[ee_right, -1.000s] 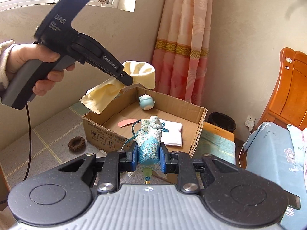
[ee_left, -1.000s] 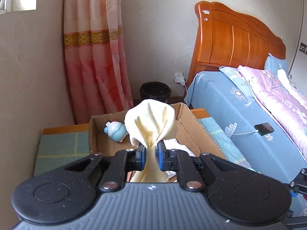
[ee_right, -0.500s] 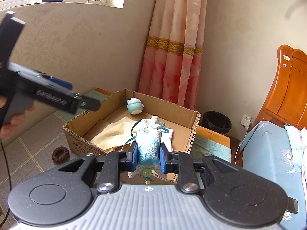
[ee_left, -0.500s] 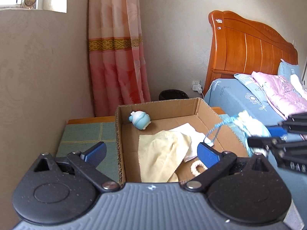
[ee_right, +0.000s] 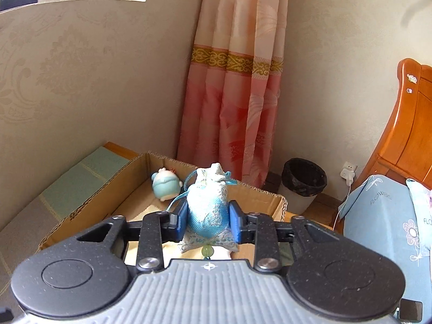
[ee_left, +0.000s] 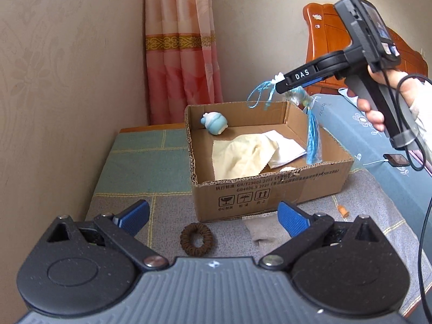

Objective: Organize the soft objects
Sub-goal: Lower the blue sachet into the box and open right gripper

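A cardboard box [ee_left: 270,189] stands on the mat. Inside lie a yellow cloth [ee_left: 237,154], a white cloth [ee_left: 286,148] and a small blue plush [ee_left: 214,122]. My left gripper [ee_left: 213,218] is open and empty, pulled back in front of the box, just above a brown hair scrunchie [ee_left: 197,239]. My right gripper [ee_right: 208,218] is shut on a blue embroidered sachet [ee_right: 206,210] with a tassel [ee_left: 313,137]; in the left wrist view it hangs over the box's right side. The box [ee_right: 89,205] and the plush [ee_right: 164,185] show below the sachet.
A grey cloth piece [ee_left: 263,229] lies in front of the box, a small orange item [ee_left: 343,211] to its right. Wall on the left, pink curtain [ee_left: 181,54] behind. A bed [ee_left: 383,140] with a phone [ee_left: 397,159] on the right. A black bin [ee_right: 303,181] stands by the curtain.
My left gripper opened and dropped the yellow cloth into the box, then drew back to the near side. My right gripper carried the sachet forward over the box.
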Demonstrator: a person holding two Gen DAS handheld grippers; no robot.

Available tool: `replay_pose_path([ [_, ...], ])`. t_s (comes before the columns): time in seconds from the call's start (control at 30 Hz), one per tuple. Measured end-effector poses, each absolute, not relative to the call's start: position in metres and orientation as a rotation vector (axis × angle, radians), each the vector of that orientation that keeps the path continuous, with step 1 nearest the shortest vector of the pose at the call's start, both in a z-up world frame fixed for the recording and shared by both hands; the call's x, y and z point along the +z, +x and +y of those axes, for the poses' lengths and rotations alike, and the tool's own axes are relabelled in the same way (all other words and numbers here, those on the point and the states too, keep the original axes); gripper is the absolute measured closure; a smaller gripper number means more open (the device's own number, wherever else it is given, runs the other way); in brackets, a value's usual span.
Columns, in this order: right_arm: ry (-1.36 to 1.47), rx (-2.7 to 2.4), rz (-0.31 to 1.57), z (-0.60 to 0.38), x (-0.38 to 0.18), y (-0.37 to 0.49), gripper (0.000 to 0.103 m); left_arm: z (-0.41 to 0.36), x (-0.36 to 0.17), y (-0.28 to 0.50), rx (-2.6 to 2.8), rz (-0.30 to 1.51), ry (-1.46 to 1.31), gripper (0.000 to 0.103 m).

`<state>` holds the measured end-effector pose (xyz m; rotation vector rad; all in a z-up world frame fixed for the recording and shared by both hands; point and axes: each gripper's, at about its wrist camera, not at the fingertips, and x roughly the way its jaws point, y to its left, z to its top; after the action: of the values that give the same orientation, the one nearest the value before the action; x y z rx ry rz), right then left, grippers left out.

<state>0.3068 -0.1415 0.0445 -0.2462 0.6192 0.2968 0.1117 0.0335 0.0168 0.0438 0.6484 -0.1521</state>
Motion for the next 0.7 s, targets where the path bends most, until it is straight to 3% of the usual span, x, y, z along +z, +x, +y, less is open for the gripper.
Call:
replay_pose_path([
  [0.07,-0.24,0.274,0.636,-0.141,0.042,0.315,0.023,0.035,0.015,0.109,-0.141,0.65,0.052,0.002],
  [0.13,-0.221,0.257,0.631,-0.146,0.041,0.314,0.012,0.037,0.014,0.106,-0.153,0.65,0.048,0.002],
  [0.37,-0.161,0.277,0.629,-0.162,0.046,0.275,0.001,0.037,0.016,0.099,-0.168,0.639,0.057,0.002],
  [0.7,-0.16,0.297,0.6,-0.175,0.04,0.209,0.0,0.04,0.01,0.09,-0.166,0.649,0.047,0.002],
])
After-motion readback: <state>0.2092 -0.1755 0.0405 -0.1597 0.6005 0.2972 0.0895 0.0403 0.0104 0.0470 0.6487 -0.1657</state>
